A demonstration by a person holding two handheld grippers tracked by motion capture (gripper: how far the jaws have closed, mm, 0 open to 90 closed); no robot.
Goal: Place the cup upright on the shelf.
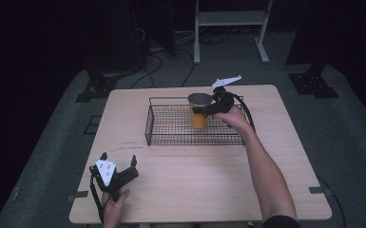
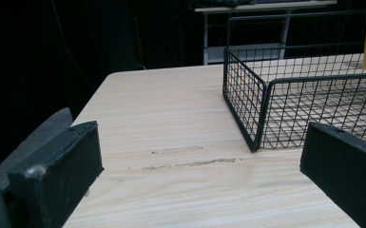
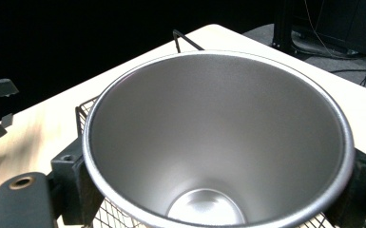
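Right gripper (image 1: 204, 109) clamps the yellow steel-lined cup (image 1: 198, 111) upright in the black wire basket (image 1: 171, 137); left gripper (image 1: 119, 160) gapes wide, empty, near-left.

Lab or studio: black curtains, stand bases (image 1: 313, 83), floor cables (image 1: 147, 66), lone wooden table (image 1: 195, 180)

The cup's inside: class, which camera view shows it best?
The right gripper view: it looks straight down into the cup, showing steel walls and bottom. The high view shows its orange outside and rim over the basket; the left gripper view catches an orange edge.
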